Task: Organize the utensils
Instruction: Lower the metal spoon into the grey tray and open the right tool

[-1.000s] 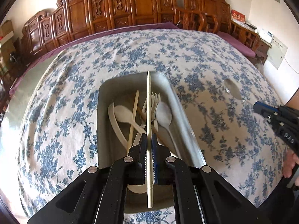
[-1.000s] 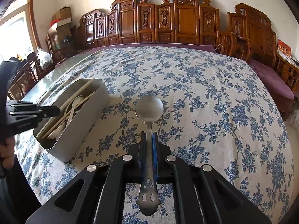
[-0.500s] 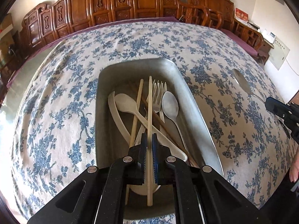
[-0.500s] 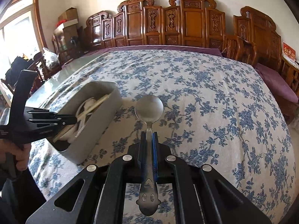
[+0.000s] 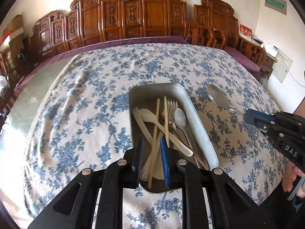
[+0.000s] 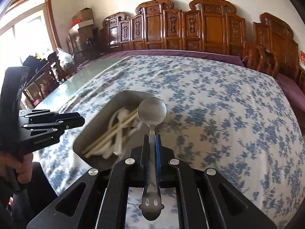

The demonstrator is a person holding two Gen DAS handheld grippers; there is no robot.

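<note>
In the left wrist view we look down into the long grey metal tray (image 5: pixel 198 118) on the blue-flowered tablecloth (image 5: pixel 85 105). Inside it lie pale wooden chopsticks (image 5: pixel 166 120), a cream plastic spoon (image 5: pixel 152 117), a metal fork (image 5: pixel 172 107) and a small metal spoon (image 5: pixel 180 117) — details that the right wrist view shows only as a blur. The left gripper (image 5: pixel 151 148) hangs above the near end of the tray; its jaws are opening, and nothing is pressed between them. A second ago they were clenched on one chopstick, which now lies in the tray.

The right wrist view alone shows the right gripper (image 6: pixel 151 139) grasping the handle of a large steel spoon (image 6: pixel 152 111) — its bowl hangs over the right rim of the tray (image 6: pixel 85 133). Before, this spoon was well to the right of the tray.
</note>
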